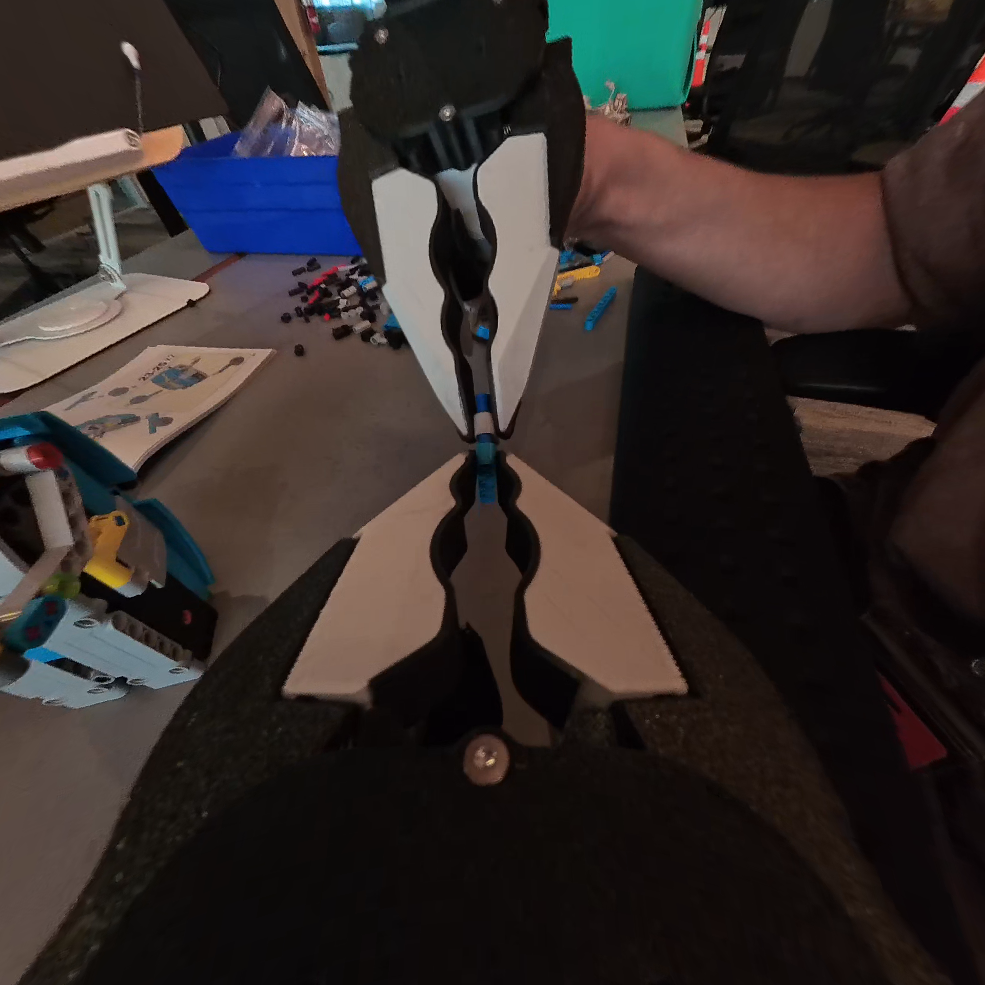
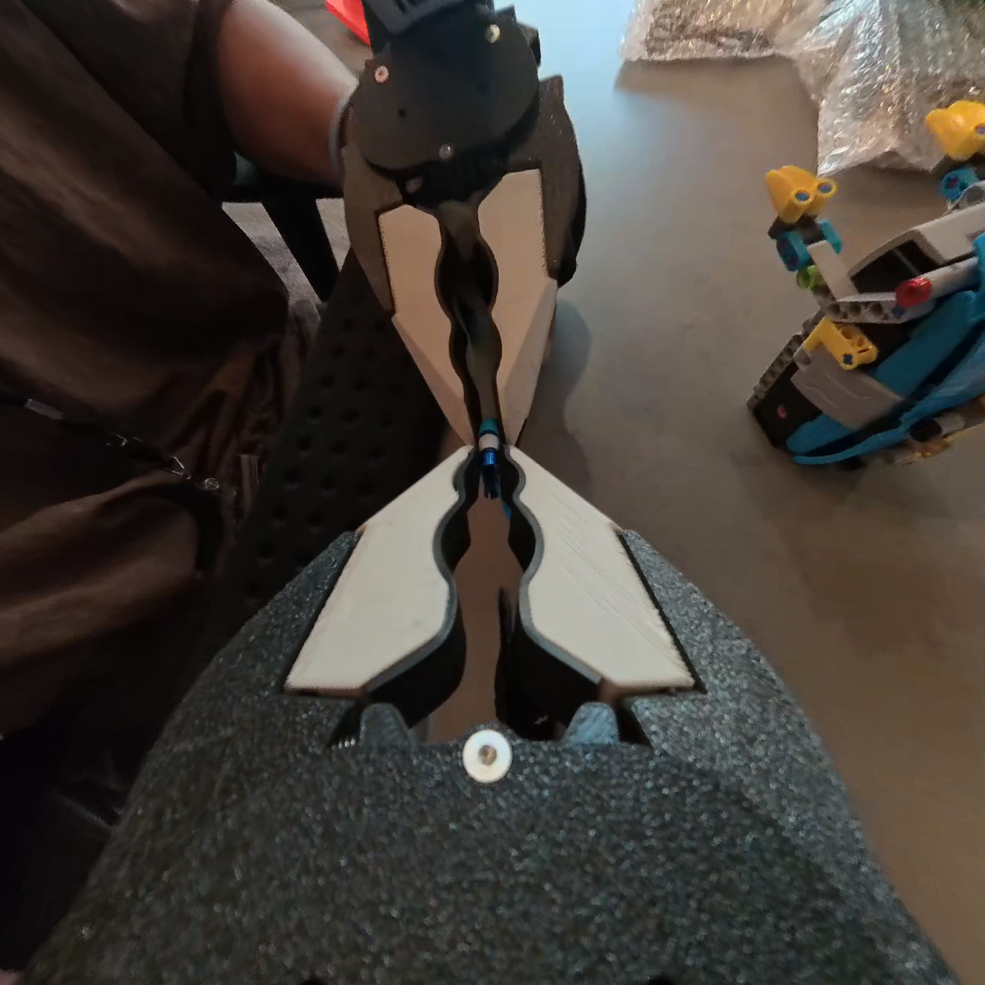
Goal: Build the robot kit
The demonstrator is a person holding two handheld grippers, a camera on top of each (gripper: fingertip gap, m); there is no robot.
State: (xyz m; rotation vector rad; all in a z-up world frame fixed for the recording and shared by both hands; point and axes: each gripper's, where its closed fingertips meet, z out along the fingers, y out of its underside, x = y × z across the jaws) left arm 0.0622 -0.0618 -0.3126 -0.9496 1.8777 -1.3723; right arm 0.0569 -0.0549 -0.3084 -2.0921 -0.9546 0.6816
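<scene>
Surface point(image 1: 330, 479): grey, carrying a blue bin point(image 1: 256, 197), a booklet point(image 1: 176, 389), a part-built brick model point(image 2: 874, 341) in white, teal and yellow, and a scatter of loose pins point(image 1: 341, 304). Left gripper point(image 1: 484, 463): clenched on a blue peg point(image 1: 485, 479). Right gripper point(image 2: 489, 469): tip to tip with the left, clenched on a pin point(image 2: 489, 453) banded blue and white. Both pieces meet end to end above the surface. Handling note: the two look best kept on one axis, pressed straight, without twisting. Pin: small, slender, cylindrical.
</scene>
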